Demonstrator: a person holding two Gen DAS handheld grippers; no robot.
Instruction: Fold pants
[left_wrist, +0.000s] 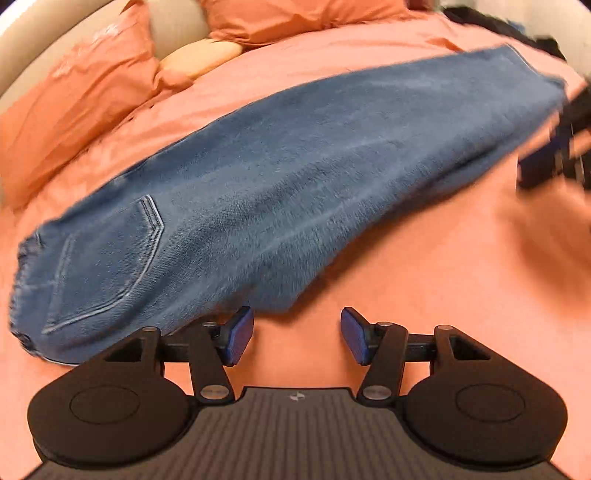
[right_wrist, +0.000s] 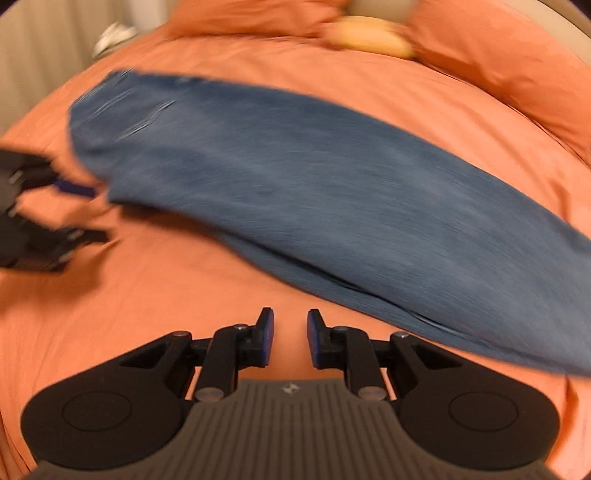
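Blue denim pants (left_wrist: 280, 192) lie folded lengthwise on the orange bed sheet (left_wrist: 424, 288), waistband and back pocket at the left, leg ends at the far right. My left gripper (left_wrist: 297, 334) is open and empty, just in front of the pants' near edge by the seat. In the right wrist view the pants (right_wrist: 314, 199) stretch from upper left to lower right, blurred. My right gripper (right_wrist: 290, 338) is open and empty over bare sheet (right_wrist: 129, 302), close to the pants' near edge. The left gripper shows at that view's left edge (right_wrist: 74, 210), the right one blurred at the left wrist view's right edge (left_wrist: 554, 147).
Orange pillows (left_wrist: 77, 107) and a yellow cushion (left_wrist: 201, 55) lie at the head of the bed. Dark items (left_wrist: 491, 22) sit at the far right corner. A pale wall or headboard (right_wrist: 40, 59) lies beyond the bed, with a white object (right_wrist: 114, 35) beside it.
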